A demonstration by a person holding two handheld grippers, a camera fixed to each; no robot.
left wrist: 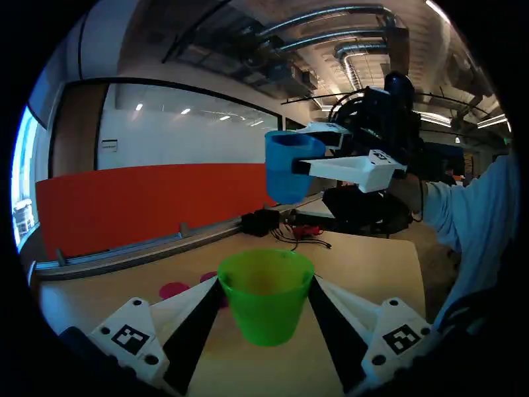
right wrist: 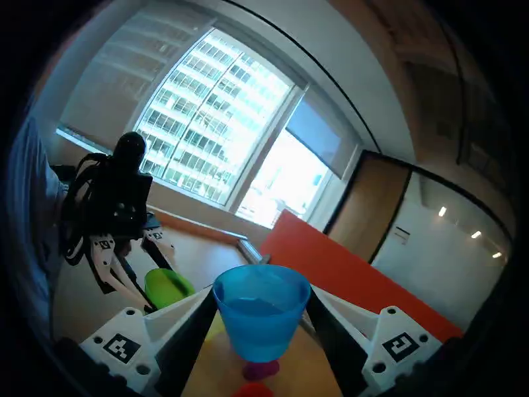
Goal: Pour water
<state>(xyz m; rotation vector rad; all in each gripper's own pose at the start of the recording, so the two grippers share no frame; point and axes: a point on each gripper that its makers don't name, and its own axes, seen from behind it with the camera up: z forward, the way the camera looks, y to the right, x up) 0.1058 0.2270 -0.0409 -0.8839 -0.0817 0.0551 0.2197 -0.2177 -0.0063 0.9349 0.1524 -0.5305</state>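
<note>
We find the left gripper [left wrist: 264,283] pinching a green plastic cup [left wrist: 266,304], the right gripper [right wrist: 261,292] pinching a blue plastic cup [right wrist: 261,331] of water [right wrist: 256,308], upright and held higher, pour not begun — next, we judge, align and tilt.

No words, numbers or brand names can be read. The left claw [left wrist: 264,286] and right claw [right wrist: 262,292] carry black-and-white square code tags [left wrist: 130,337], which are patterns, not letters. A small wall plate [left wrist: 109,144] is too blurred to read.
</note>
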